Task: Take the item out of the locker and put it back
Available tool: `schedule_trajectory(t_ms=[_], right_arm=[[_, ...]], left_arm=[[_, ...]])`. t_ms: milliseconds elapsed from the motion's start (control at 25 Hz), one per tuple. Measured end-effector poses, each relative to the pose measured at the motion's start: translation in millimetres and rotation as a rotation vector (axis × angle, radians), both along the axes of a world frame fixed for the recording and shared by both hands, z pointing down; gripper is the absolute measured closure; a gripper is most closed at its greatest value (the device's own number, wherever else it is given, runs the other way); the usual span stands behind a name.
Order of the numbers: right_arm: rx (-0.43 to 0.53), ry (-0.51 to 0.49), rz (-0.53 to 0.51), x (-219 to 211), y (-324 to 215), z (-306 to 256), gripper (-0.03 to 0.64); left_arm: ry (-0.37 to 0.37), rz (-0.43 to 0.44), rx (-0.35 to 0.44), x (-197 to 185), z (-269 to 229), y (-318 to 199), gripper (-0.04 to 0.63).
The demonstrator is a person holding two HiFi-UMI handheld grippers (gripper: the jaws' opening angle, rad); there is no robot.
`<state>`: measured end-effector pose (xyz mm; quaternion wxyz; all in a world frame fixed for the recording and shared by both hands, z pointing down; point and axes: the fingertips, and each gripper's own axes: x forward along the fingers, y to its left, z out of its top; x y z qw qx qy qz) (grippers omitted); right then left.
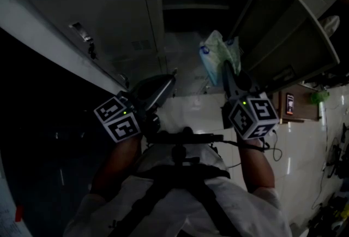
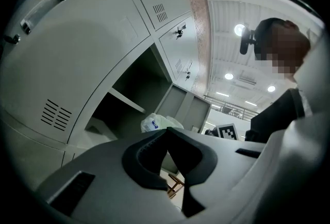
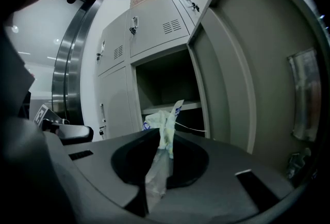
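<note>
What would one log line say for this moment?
right gripper: shut on bag | left gripper: shut, empty | locker: open

Both forearms (image 1: 115, 162) reach forward, side by side. The left tool (image 1: 170, 78) has its jaws together, empty. The right tool (image 1: 225, 68) pinches a bag (image 1: 217, 53).

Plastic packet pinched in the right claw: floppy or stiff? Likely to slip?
Probably floppy: the packet crumples where the right claw pinches it. Likely light, since a thin pinch of film carries it. Slip seems possible: the film looks smooth and only a fold is gripped.
</note>
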<state>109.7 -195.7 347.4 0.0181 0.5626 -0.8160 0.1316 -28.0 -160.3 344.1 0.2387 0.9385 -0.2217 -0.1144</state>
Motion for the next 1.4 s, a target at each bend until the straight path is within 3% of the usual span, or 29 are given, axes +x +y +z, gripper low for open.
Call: schedule_trajectory(t_ms=[1400], right_arm=[[-0.069, -0.025, -0.062, -24.7, 46.9, 51.2, 0.597]], left_arm=[[0.018, 0.109, -0.106, 4.4, 41.1, 39.2, 0.592]])
